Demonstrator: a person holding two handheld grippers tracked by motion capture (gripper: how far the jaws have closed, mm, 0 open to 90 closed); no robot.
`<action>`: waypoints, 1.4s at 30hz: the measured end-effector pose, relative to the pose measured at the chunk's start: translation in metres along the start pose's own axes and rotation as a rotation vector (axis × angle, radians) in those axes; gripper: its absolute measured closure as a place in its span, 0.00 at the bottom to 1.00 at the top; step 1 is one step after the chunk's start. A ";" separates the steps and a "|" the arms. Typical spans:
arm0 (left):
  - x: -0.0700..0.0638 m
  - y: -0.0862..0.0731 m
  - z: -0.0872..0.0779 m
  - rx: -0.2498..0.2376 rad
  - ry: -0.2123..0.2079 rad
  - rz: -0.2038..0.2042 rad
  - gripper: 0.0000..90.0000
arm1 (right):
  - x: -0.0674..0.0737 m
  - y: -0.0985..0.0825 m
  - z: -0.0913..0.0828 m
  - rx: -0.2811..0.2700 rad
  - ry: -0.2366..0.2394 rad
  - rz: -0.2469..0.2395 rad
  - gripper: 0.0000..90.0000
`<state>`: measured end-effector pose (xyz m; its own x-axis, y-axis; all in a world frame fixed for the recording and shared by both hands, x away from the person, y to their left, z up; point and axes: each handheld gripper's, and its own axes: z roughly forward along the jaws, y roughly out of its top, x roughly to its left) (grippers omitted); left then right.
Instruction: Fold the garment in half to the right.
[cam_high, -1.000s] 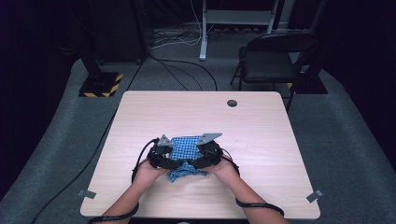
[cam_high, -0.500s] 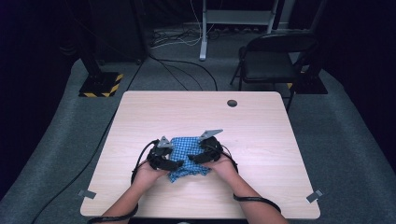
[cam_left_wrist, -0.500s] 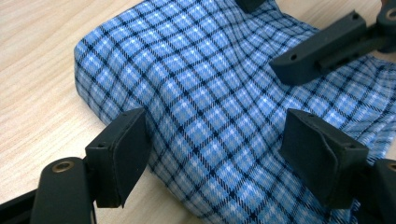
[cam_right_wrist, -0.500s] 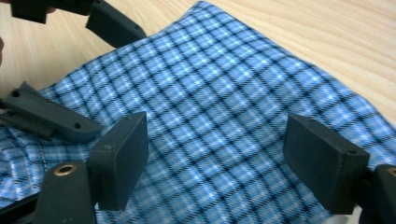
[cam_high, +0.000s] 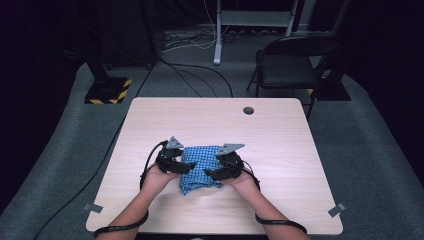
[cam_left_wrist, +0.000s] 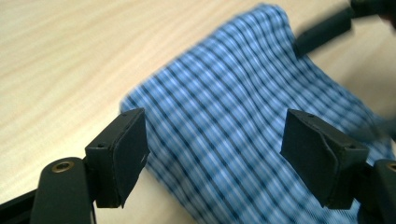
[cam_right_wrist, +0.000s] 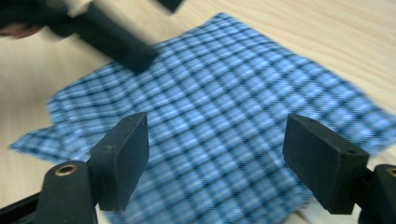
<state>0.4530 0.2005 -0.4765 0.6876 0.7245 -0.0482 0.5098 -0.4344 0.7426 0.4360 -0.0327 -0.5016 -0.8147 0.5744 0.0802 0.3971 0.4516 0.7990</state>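
- High view: a blue checked cloth (cam_high: 200, 169) lay folded on the bench (cam_high: 280, 145), nearer the front edge than the back and about midway between the side edges. The left gripper (cam_high: 186, 168) stood at the cloth's left side, the right gripper (cam_high: 212, 174) at its right side, each held in a hand, the two tips turned inward over the fabric. The placing suggested a two-handed folding or smoothing job, one tool to each side. A round hole (cam_high: 248, 110) sat near the back edge. A black chair (cam_high: 295, 62) stood on the floor beyond the back right corner.
- Left gripper view: jaws were apart, with nothing between the pads (cam_left_wrist: 125, 154); the cloth lay flat on the bench below and beyond them, one corner just past the left pad. The other gripper's black tip (cam_left_wrist: 324, 29) reached the cloth's far edge.
- Right gripper view: jaws were likewise spread and empty above the middle of the cloth, probably poised for a fresh pinch. The other gripper's blurred jaw (cam_right_wrist: 116, 39) hung over the far side.
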 end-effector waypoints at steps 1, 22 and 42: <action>0.001 0.002 0.003 0.001 0.002 -0.007 0.25 | 0.003 -0.001 0.001 -0.001 0.004 -0.006 0.24; 0.032 0.001 0.021 0.029 0.080 -0.068 0.26 | 0.002 -0.014 -0.012 0.011 -0.045 0.001 0.24; 0.022 -0.017 0.013 0.038 0.000 -0.064 0.25 | 0.016 0.005 0.016 0.049 0.012 -0.041 0.23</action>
<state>0.4662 0.2170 -0.4990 0.6526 0.7518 -0.0948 0.5723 -0.4071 0.7119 0.4316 -0.0101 -0.5055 -0.8357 0.5464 0.0551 0.3829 0.5077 0.7718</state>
